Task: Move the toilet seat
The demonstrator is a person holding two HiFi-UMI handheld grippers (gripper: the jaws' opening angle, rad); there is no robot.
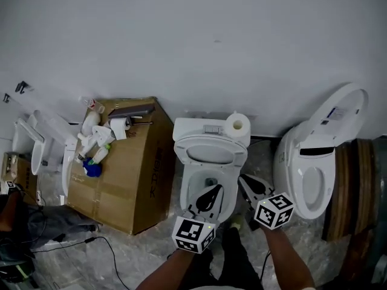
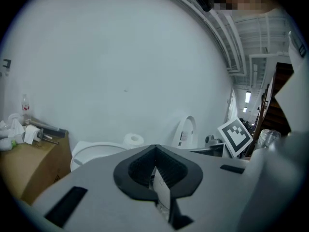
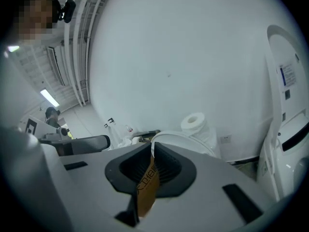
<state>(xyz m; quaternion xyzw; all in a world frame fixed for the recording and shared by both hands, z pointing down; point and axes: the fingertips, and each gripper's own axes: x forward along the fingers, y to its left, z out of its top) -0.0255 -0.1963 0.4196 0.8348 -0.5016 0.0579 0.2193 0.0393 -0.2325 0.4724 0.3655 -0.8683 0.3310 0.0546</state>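
Note:
The white toilet [image 1: 225, 205] stands in the middle against the wall. Its seat [image 1: 210, 150] and lid are tipped up towards the tank, so the bowl is uncovered. My left gripper [image 1: 211, 192] hovers over the bowl's front, jaws shut and empty. In the left gripper view the left gripper [image 2: 154, 148] points at the raised seat [image 2: 91, 151]. My right gripper [image 1: 245, 180] is just outside the bowl's right rim. In the right gripper view the right gripper [image 3: 151, 147] has its jaws drawn to a thin slit with nothing in them, and the seat's rim [image 3: 186, 140] lies just beyond.
A toilet roll [image 1: 237, 125] sits on the tank. A second toilet [image 1: 311, 180] with its lid up stands at the right. A cardboard box [image 1: 130, 180] with bottles [image 1: 94, 145] on it is at the left, more white fixtures [image 1: 42, 147] beyond it. Cables [image 1: 78, 241] trail on the floor.

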